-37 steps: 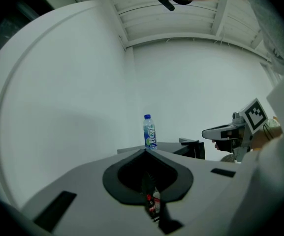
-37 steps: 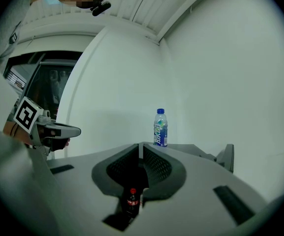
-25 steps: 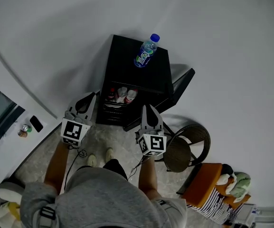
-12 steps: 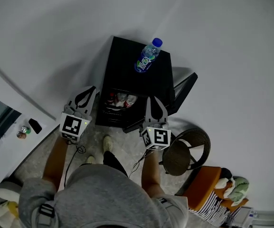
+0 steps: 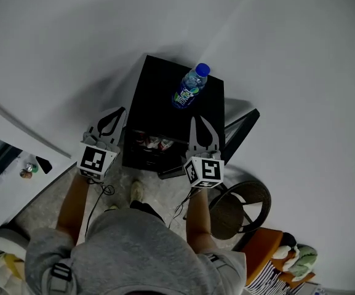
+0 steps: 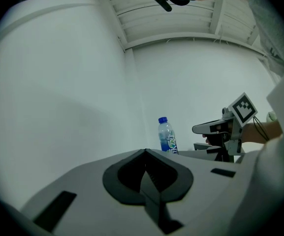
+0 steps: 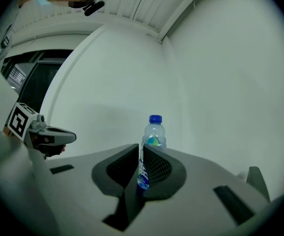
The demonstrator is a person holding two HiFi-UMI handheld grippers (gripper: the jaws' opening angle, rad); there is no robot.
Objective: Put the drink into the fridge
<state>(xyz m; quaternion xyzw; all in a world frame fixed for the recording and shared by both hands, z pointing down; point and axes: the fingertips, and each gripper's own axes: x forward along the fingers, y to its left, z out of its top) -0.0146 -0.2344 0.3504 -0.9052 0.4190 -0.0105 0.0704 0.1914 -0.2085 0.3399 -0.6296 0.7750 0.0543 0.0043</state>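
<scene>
Fingers (image 7: 159,167) together; bottle (image 7: 154,133) upright, cap up.

Black boxy mini fridge (image 5: 165,97) on pale speckled floor (image 5: 54,204), door open.
Fridge top: one clear plastic bottle w/ blue cap (image 5: 189,88), upright, a bit right of centre. Inner shelf: several small drinks (image 5: 155,142), types unclear. Floor also carries round dark wicker stool (image 5: 239,201), just beside fridge.
</scene>
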